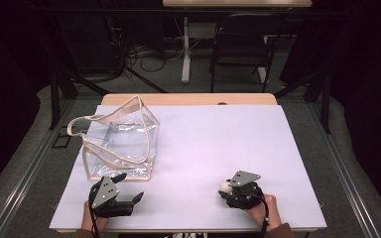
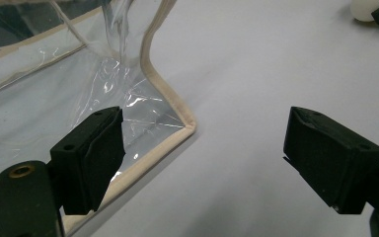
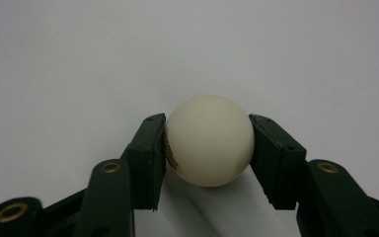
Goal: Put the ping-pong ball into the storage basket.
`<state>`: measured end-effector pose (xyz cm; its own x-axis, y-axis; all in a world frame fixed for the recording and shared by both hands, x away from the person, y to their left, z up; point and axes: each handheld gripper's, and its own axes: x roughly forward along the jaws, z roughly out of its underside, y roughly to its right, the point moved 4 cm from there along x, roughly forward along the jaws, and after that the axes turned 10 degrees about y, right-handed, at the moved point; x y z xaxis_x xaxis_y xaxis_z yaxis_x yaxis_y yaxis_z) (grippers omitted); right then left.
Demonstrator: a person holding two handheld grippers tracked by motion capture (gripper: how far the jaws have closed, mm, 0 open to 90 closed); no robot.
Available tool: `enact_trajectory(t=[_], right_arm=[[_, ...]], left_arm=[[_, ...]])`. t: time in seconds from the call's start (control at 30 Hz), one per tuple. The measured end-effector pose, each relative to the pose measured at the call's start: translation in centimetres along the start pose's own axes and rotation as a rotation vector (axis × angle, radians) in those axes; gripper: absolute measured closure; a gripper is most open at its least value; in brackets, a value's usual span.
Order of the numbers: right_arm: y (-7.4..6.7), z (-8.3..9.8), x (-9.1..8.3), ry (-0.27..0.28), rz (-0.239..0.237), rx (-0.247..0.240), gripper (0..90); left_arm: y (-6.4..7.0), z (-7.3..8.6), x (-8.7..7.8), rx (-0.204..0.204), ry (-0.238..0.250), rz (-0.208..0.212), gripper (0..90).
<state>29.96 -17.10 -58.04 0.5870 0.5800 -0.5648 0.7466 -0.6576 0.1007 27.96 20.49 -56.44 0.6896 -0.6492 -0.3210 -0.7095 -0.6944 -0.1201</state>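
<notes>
from the high view, a table [image 1: 203, 148] with a pale cover holds a see-through bag [image 1: 121, 144] with tan trim on its left side. the left gripper [image 1: 129, 186] sits near the front edge, just in front of the bag, with its jaws spread wide. the right gripper [image 1: 224, 188] is over on the right, near the front edge too, and a small white ball [image 1: 224, 186] peeks out at its tip. a person's hands hold both grippers from the bottom.

in the left gripper view, the two black jaws stand far apart with nothing between them. one jaw is over the bag's [image 2: 79, 98] near corner (the tan edge bends there). the ball [image 2: 362, 10] shows far off at the top right.

in the right gripper view, the right gripper [image 3: 208, 143] squeezes the ball [image 3: 209, 140] from both sides, each jaw touching it. the ball has a small brown mark on one side.
</notes>
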Motion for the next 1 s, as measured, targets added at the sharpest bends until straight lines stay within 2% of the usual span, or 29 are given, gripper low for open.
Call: enact_trajectory(t=[1.0], right_arm=[[1.1, -1.9, -1.1, 0.063, 0.04, 0.005, 50.5]], left_arm=[[0.0, 0.0, 0.1, -0.004, 0.005, 0.002, 16.1]])
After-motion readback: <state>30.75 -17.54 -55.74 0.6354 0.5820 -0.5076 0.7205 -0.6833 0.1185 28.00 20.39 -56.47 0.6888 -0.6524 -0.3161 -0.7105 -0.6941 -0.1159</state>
